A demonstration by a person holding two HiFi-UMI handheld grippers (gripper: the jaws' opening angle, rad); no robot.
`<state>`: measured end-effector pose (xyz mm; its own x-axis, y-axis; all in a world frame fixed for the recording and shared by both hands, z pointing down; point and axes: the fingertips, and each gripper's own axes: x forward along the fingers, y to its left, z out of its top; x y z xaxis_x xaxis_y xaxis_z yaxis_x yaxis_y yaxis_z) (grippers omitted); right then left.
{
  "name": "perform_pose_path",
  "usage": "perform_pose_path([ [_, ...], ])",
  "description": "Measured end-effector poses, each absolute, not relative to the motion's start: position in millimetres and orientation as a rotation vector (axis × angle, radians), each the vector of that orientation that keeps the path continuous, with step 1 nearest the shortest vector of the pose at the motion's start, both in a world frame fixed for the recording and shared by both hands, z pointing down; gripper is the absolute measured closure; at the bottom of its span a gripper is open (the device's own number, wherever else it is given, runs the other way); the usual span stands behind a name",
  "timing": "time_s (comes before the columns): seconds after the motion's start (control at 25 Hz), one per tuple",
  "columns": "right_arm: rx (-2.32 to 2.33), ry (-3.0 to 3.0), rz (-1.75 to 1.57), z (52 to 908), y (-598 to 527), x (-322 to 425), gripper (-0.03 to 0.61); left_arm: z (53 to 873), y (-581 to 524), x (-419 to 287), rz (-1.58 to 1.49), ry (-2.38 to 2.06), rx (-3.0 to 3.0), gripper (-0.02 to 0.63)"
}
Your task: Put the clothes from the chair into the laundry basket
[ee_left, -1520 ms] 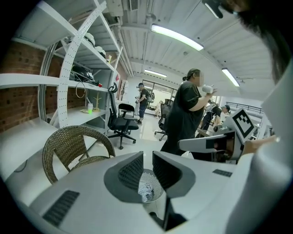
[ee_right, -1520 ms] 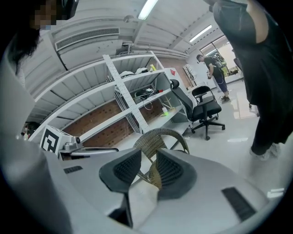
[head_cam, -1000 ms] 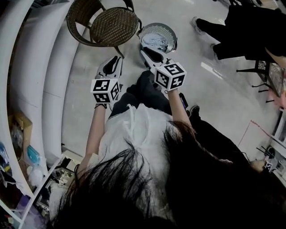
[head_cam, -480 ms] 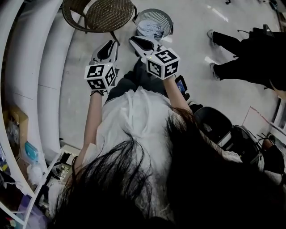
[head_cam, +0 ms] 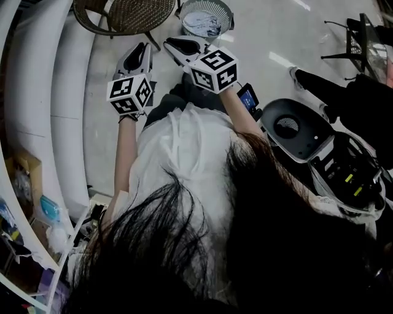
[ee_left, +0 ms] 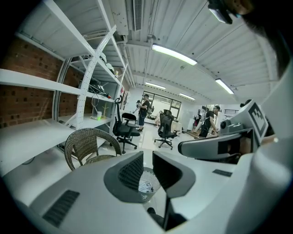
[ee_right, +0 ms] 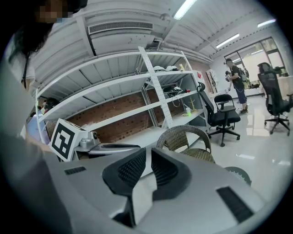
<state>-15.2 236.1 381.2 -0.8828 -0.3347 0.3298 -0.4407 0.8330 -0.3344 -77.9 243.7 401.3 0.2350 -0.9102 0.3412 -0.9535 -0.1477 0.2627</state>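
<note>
The wicker chair (head_cam: 123, 12) stands at the top of the head view, its seat bare as far as it shows. Right of it is the round slatted laundry basket (head_cam: 206, 17), with pale clothes (head_cam: 202, 23) lying inside. My left gripper (head_cam: 144, 48) is shut and empty, held short of the chair. My right gripper (head_cam: 169, 43) is also shut and empty, level with it and short of the basket. In the left gripper view the basket (ee_left: 147, 182) shows past the jaws (ee_left: 148, 157), with the chair (ee_left: 89, 148) to the left. In the right gripper view the chair (ee_right: 187, 141) rises beyond the jaws (ee_right: 149, 153).
White shelving (head_cam: 37, 92) curves along the left side. A white and black machine (head_cam: 307, 141) sits on the floor at the right, beside a person in black (head_cam: 362, 92). Office chairs (ee_left: 124, 130) and people stand farther down the room.
Both grippers have drifted left and up in the head view. Chair and basket have slid to the top edge, and the white machine has come into view at the right.
</note>
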Motion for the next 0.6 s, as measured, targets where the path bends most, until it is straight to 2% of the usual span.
perform_pose_path([
  [0.6, 0.603, -2.72, 0.606, 392, 213, -11, 0.528, 408, 222, -75, 0.149, -1.689, 2.09, 0.54],
])
